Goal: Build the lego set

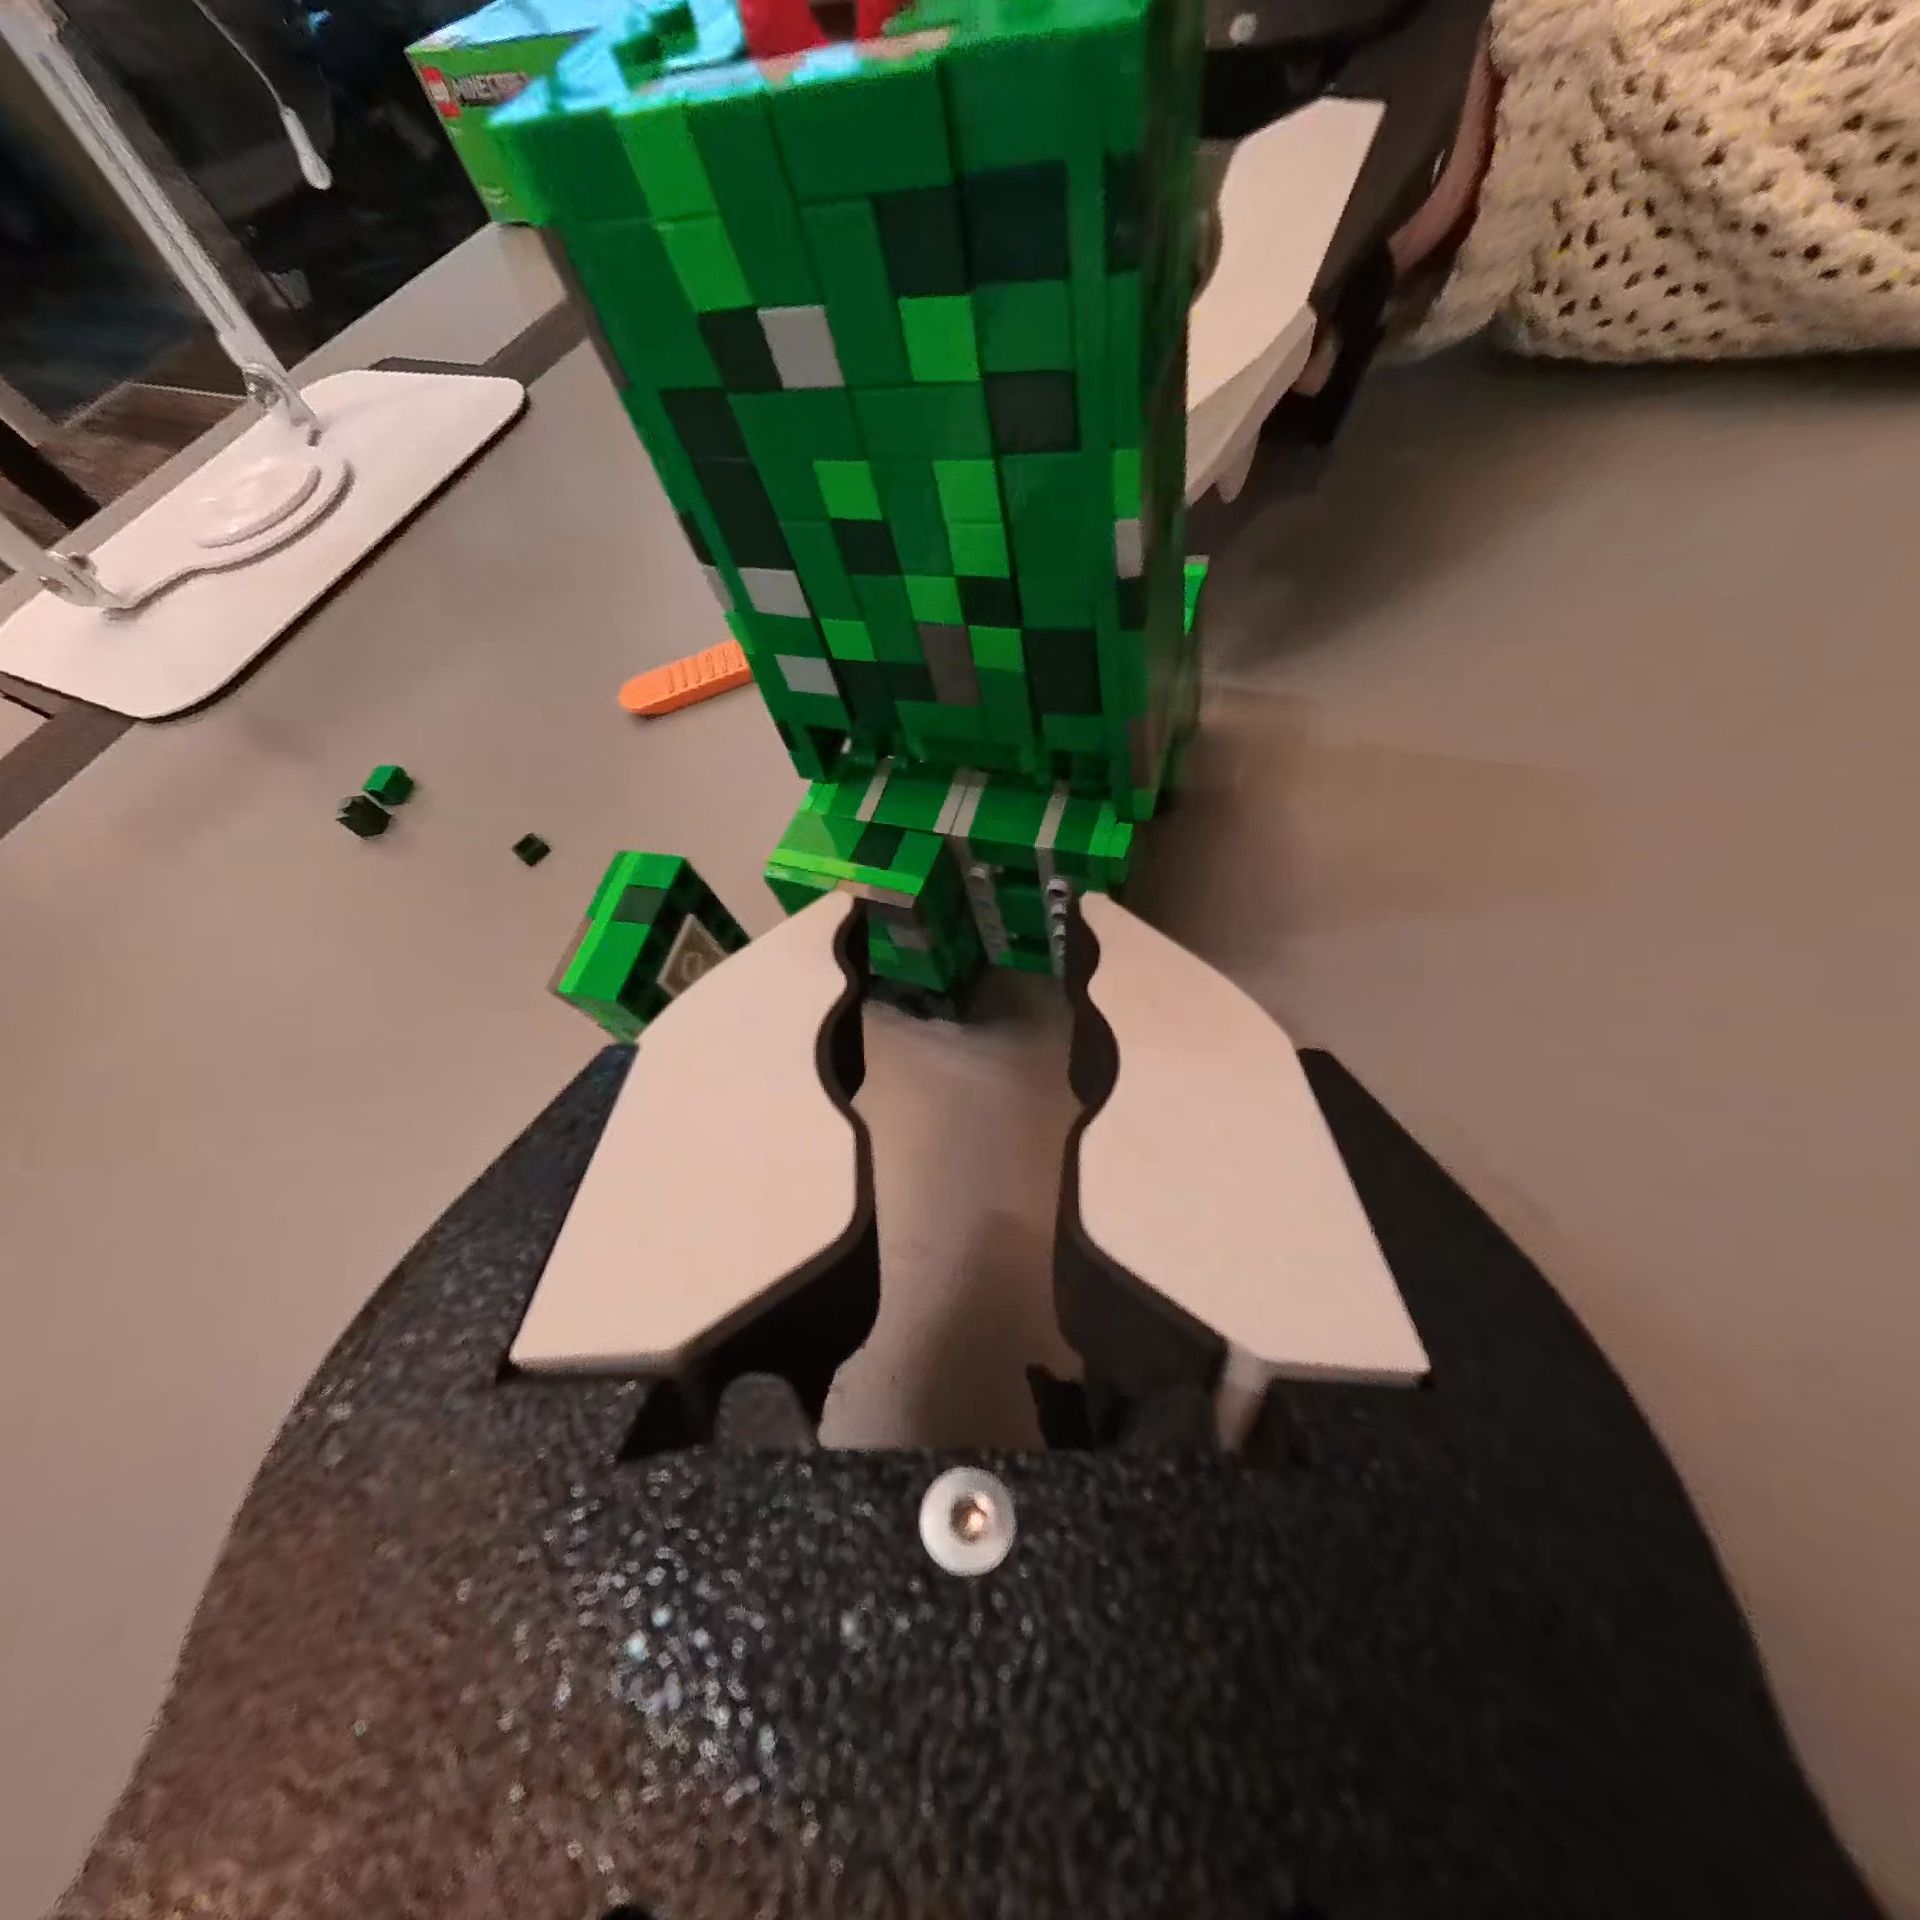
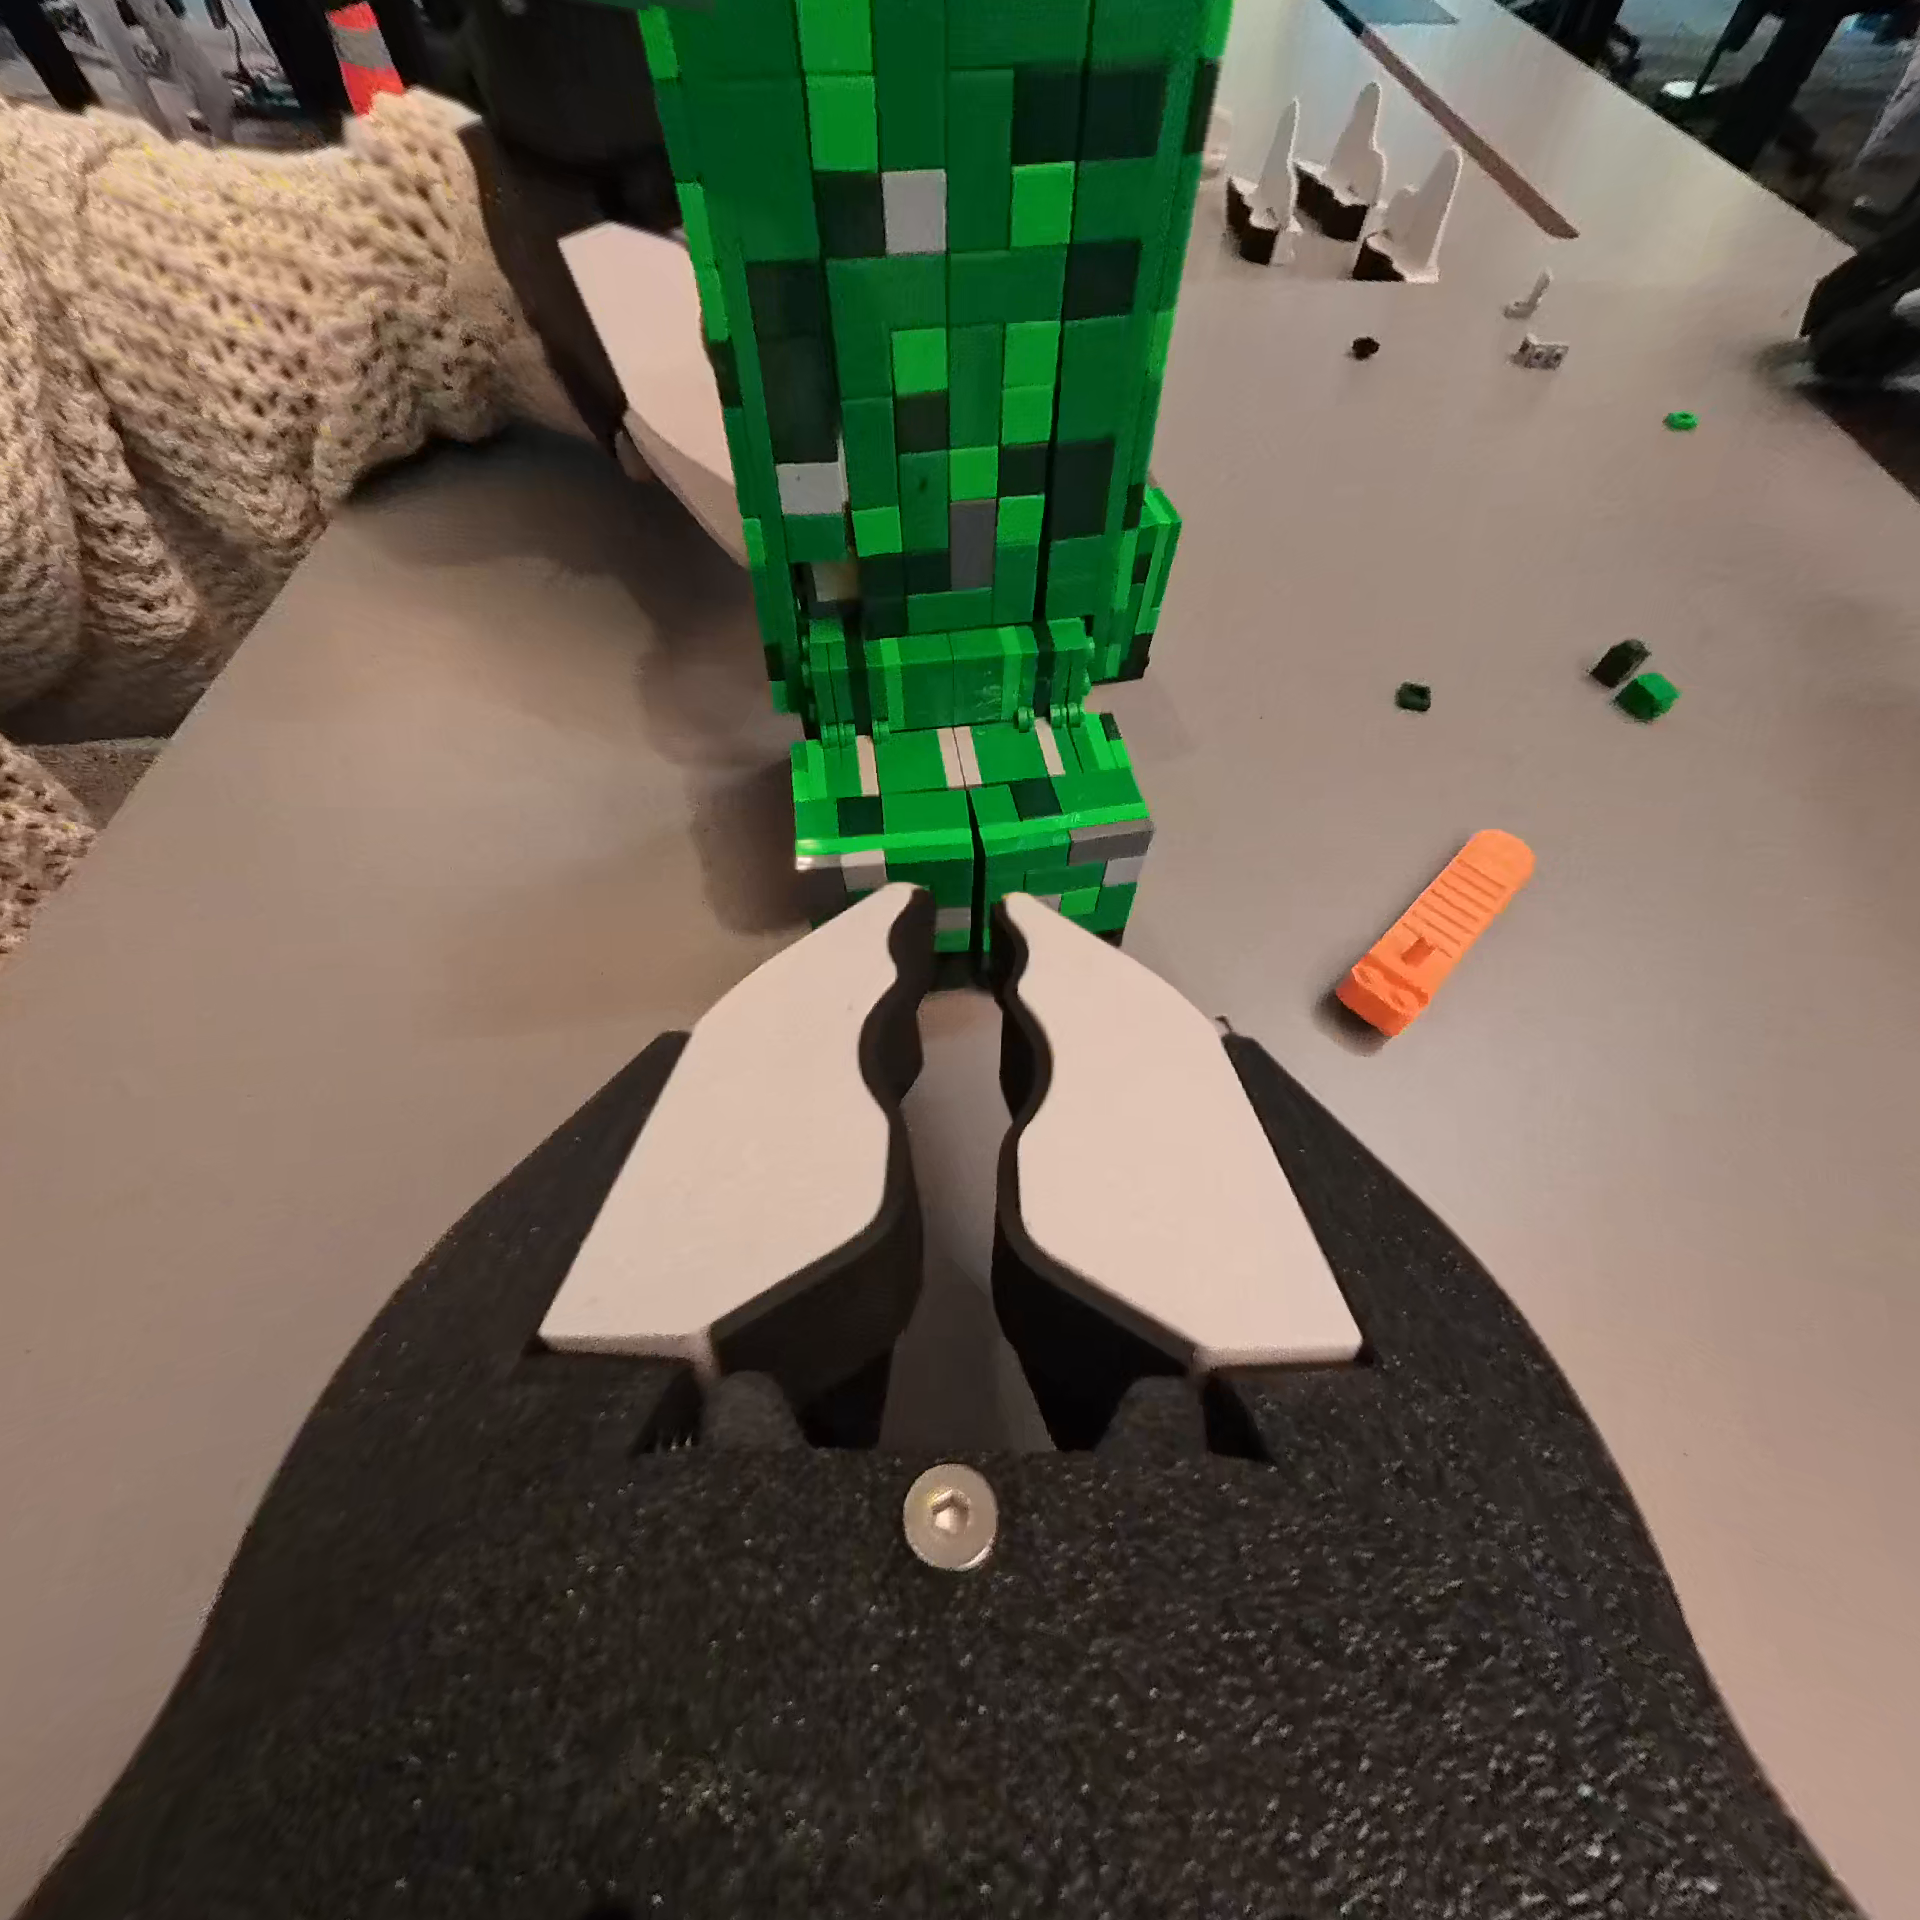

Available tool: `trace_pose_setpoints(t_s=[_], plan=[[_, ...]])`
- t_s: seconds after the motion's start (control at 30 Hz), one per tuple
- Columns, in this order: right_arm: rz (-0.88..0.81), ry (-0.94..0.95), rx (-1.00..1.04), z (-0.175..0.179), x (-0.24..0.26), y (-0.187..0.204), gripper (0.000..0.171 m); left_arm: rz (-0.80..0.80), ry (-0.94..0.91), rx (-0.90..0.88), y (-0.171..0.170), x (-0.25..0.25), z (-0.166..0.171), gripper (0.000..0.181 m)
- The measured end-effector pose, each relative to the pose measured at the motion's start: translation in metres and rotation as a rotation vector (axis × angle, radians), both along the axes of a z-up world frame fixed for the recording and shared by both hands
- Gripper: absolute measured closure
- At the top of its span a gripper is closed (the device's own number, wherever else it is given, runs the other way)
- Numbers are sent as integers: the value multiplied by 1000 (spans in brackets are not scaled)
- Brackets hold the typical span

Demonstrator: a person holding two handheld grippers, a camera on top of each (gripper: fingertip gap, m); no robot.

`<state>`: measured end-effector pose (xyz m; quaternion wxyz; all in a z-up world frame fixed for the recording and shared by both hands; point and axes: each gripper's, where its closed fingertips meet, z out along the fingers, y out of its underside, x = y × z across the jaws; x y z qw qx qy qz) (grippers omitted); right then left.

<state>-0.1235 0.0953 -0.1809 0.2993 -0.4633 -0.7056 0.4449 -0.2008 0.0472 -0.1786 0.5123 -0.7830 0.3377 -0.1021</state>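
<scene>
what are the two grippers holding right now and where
Each hand-held gripper, left and right, clamps a foot of the green lego figure from opposite sides.

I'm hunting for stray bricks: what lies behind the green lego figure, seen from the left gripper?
Behind the green lego figure, the orange separator tool pokes out on the table, with the other gripper's pale fingers beyond. The figure hides the tool's far end.

A grey table (image 2: pixel 416 831) spreads across both views. At its far left in the left wrist view, a white flat stand base (image 1: pixel 260 530) carries clear slanted supports. A cream knitted sleeve (image 2: pixel 208 343) rests at the table's edge. Far right in the right wrist view stand several white pointed parts on dark bases (image 2: pixel 1340 197).
</scene>
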Motion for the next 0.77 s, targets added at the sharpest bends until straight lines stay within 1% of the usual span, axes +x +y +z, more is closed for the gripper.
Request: trace_pose_setpoints(t_s=[0.07,0.1,0.2,0.23,0.3,0.43,0.67,0.77], plan=[[12,4,-1,1,-2,0,163,0,23,16,0,2,-1,141],[22,1,-10,1,-3,-1,163,3,37,28,2,2,-1,133],[47,2,-36,2,-4,0,161,-6,57,45,4,2,1,122],[58,0,-45,3,-4,-1,160,-15,55,41,5,3,1,112],[76,-16,-66,2,-3,-2,158,-51,48,32,4,6,0,103],[89,-25,-66,1,-3,-4,156,-103,67,29,7,11,1,98],[81,-7,-79,4,-2,-2,157,-146,102,-103,19,14,-12,94],[75,-3,-67,4,-2,-2,164,-167,86,-142,20,15,-17,98]])
